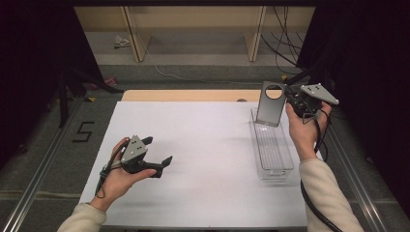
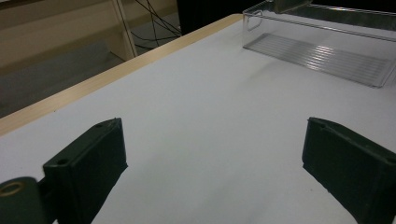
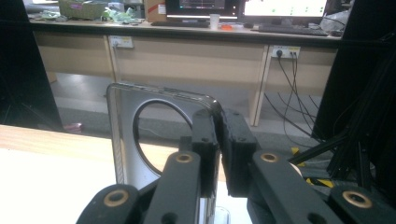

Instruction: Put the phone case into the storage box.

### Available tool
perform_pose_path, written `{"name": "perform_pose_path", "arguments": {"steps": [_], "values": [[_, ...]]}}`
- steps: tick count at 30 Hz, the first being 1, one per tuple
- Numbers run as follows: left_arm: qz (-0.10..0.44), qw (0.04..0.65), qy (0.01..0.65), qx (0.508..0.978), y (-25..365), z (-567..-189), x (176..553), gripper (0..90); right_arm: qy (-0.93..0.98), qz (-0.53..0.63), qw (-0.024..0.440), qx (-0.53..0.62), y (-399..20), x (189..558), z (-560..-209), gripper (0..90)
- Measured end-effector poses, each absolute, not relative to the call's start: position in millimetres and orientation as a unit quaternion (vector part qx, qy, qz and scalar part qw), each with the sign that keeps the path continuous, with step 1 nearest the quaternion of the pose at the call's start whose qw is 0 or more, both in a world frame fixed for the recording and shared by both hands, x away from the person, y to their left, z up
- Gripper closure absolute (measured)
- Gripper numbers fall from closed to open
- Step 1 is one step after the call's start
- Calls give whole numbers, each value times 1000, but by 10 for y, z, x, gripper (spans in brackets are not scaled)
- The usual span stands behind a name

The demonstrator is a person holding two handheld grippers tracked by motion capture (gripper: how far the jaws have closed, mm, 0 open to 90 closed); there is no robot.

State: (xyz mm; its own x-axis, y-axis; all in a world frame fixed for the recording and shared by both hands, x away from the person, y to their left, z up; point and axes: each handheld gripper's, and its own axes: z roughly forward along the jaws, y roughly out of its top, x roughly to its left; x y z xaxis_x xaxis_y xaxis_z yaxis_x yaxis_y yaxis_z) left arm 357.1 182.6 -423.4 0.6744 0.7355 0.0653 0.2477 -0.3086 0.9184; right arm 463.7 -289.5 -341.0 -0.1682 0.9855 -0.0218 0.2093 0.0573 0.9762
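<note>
A dark translucent phone case (image 1: 270,103) with a round camera hole hangs upright over the far end of a clear plastic tray (image 1: 285,166). My right gripper (image 1: 289,102) is shut on the case's top corner; in the right gripper view the two pads pinch the case (image 3: 126,135) edge, with the right gripper (image 3: 219,140) jaws almost together. My left gripper (image 1: 158,151) hovers low over the white table at the front left, open and holding nothing. In the left gripper view its fingers (image 2: 88,163) stand wide apart over bare table, and the tray (image 2: 327,60) lies beyond.
The white table top (image 1: 208,154) has a wooden strip (image 1: 193,95) along its far edge. Metal rails run along the floor on both sides. Shelving and cables stand behind the table.
</note>
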Motion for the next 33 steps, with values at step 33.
{"name": "perform_pose_path", "arguments": {"steps": [33], "values": [[247, 494, 319, 771, 1825, -4238, 3573, 58, 606, 466, 412, 497, -2907, 4820, -3491, 852]]}}
